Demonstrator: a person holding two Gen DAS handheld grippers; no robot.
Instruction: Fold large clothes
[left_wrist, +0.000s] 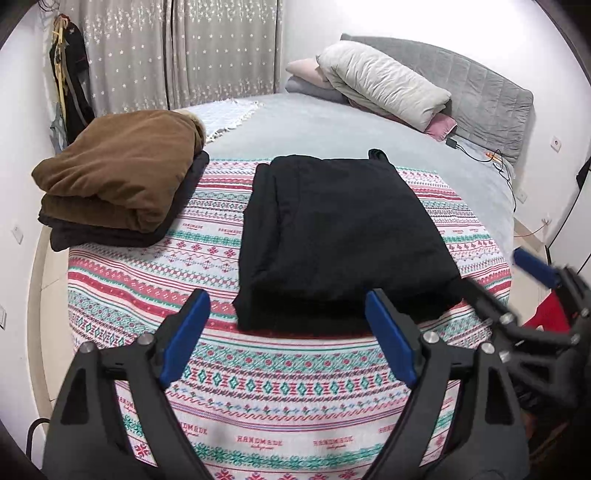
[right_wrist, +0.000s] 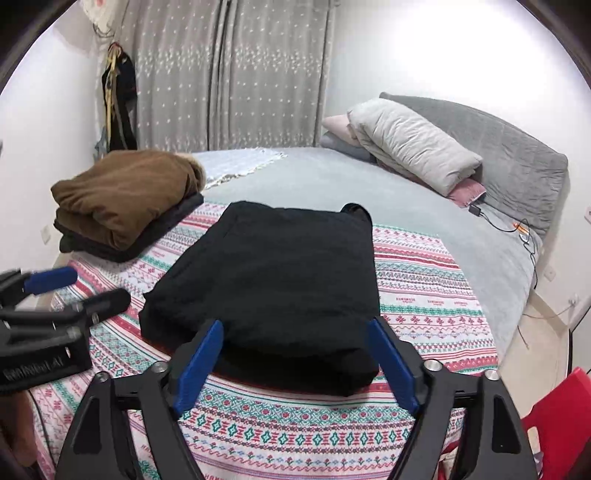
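1. One black fabric garment (left_wrist: 343, 236), folded into a thick rectangle, lies on our patterned red, white and teal woven blanket (left_wrist: 258, 387) at the bed's foot; we judge this fold finished.
2. Beside it, on the left, a folded brown coat (left_wrist: 122, 177) tops a dark stack.
3. Our left gripper (left_wrist: 288, 332) and right gripper (right_wrist: 295, 354) hover at its near edge, jaws spread wide, holding nothing.

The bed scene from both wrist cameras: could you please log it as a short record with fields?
garment: folded black garment, flat on patterned woven blanket
stack: folded brown coat atop dark folded clothes, left side
left gripper: open, empty
right gripper: open, empty
bed head: grey-white pillow
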